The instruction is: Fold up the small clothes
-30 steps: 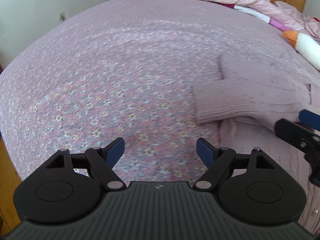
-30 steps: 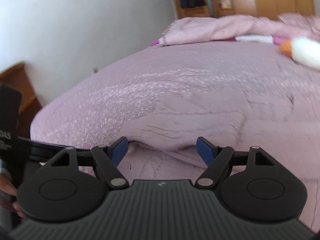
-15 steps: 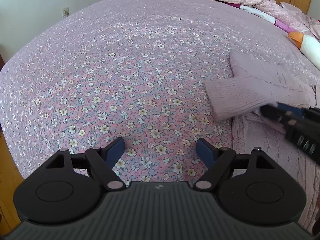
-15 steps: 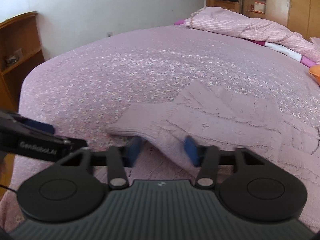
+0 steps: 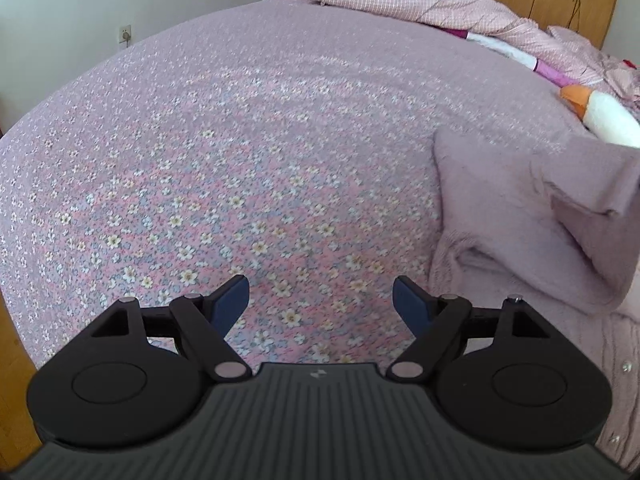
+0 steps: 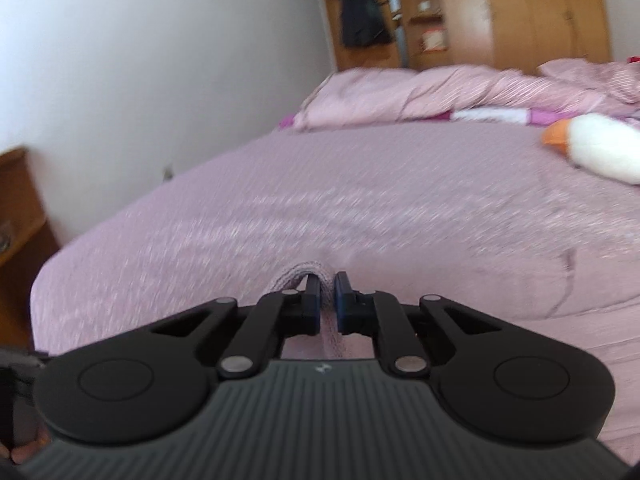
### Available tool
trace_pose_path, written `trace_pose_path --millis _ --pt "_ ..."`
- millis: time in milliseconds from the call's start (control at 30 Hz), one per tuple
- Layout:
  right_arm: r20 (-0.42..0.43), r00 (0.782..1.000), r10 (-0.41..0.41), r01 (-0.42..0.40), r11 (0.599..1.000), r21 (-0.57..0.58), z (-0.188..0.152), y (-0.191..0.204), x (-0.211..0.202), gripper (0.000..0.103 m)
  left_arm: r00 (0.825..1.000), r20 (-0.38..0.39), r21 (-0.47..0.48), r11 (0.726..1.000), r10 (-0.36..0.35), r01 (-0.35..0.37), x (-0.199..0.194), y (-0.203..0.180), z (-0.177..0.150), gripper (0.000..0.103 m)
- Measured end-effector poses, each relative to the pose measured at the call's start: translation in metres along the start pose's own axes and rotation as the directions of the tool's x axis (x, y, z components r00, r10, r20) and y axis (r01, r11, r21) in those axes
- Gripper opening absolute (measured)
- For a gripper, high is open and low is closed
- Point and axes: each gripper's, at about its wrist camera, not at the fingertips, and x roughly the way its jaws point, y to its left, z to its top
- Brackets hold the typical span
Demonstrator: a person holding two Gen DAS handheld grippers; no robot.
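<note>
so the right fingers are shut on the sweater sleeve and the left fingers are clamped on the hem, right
Not quite. The left gripper is open and empty, its fingers spread above the floral bedspread, as the left wrist view shows. The right gripper is indeed shut on a fold of the pink sweater's sleeve, with knit pinched between its fingers.

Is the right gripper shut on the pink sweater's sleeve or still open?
Shut: the right gripper pinches the sweater's ribbed sleeve between its blue pads.
</note>
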Motion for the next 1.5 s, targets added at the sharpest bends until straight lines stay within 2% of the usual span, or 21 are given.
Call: trace_pose_path --millis 167,300,467,667,700,733,833,933,1000,1100,1267,1333,1400,1500 --pt "0.061 0.992 -0.113 0.108 0.992 0.07 0.004 -0.044 -0.032 0.01 1.0 0.013 0.027 0.999 -0.026 0.026 -0.003 -0.013 0.003 0.084" --pt "0.056 0.975 -0.214 0.205 0.969 0.134 -0.009 -0.08 -0.048 0.01 0.999 0.02 0.053 0.998 -0.046 0.045 -0.004 -0.029 0.006 0.084" --pt "-0.017 0.954 -0.3 0.295 0.924 0.242 -0.041 -0.125 -0.062 0.01 0.997 0.029 0.094 0.993 -0.076 0.073 -0.004 -0.052 0.01 0.084" --pt "-0.147 0.949 -0.279 0.313 0.889 0.334 -0.083 -0.153 -0.065 0.014 0.994 0.048 0.153 0.984 -0.097 0.089 -0.005 -0.078 0.016 0.084" --pt "-0.162 0.946 -0.279 0.319 0.883 0.344 -0.088 -0.155 -0.066 0.017 0.994 0.052 0.16 0.983 -0.1 0.091 -0.005 -0.08 0.016 0.084" --pt "-0.165 0.944 -0.287 0.328 0.878 0.348 -0.091 -0.153 -0.07 0.028 0.993 0.056 0.167 0.982 -0.102 0.091 -0.005 -0.084 0.017 0.084" --pt "-0.164 0.933 -0.321 0.359 0.867 0.346 -0.095 -0.154 -0.079 0.046 0.993 0.054 0.178 0.979 -0.105 0.094 -0.001 -0.093 0.022 0.084" --pt "-0.154 0.933 -0.325 0.359 0.871 0.337 -0.092 -0.153 -0.093 0.046 0.992 0.047 0.187 0.977 -0.113 0.103 0.003 -0.101 0.024 0.084" --pt "-0.129 0.937 -0.324 0.349 0.88 0.321 -0.084 -0.149 -0.101 0.047 0.993 0.042 0.192 0.976 -0.115 0.105 0.008 -0.106 0.025 0.084" --pt "-0.099 0.947 -0.305 0.32 0.913 0.253 -0.07 -0.137 -0.099 0.06 0.992 0.032 0.192 0.975 -0.118 0.11 0.014 -0.113 0.024 0.084" --pt "-0.112 0.964 -0.243 0.248 0.968 0.033 -0.056 -0.103 -0.067 0.058 0.991 0.043 0.199 0.973 -0.128 0.117 0.022 -0.12 0.025 0.084" --pt "-0.138 0.958 -0.252 0.246 0.968 -0.054 -0.056 -0.094 -0.049 0.058 0.991 0.047 0.203 0.972 -0.127 0.115 0.026 -0.121 0.026 0.084" --pt "-0.169 0.938 -0.302 0.283 0.95 -0.131 -0.058 -0.09 -0.031 0.058 0.991 0.056 0.208 0.972 -0.124 0.11 0.032 -0.124 0.029 0.084" --pt "-0.191 0.918 -0.346 0.313 0.931 -0.186 -0.062 -0.096 -0.017 0.056 0.991 0.067 0.214 0.972 -0.116 0.1 0.04 -0.13 0.034 0.084"
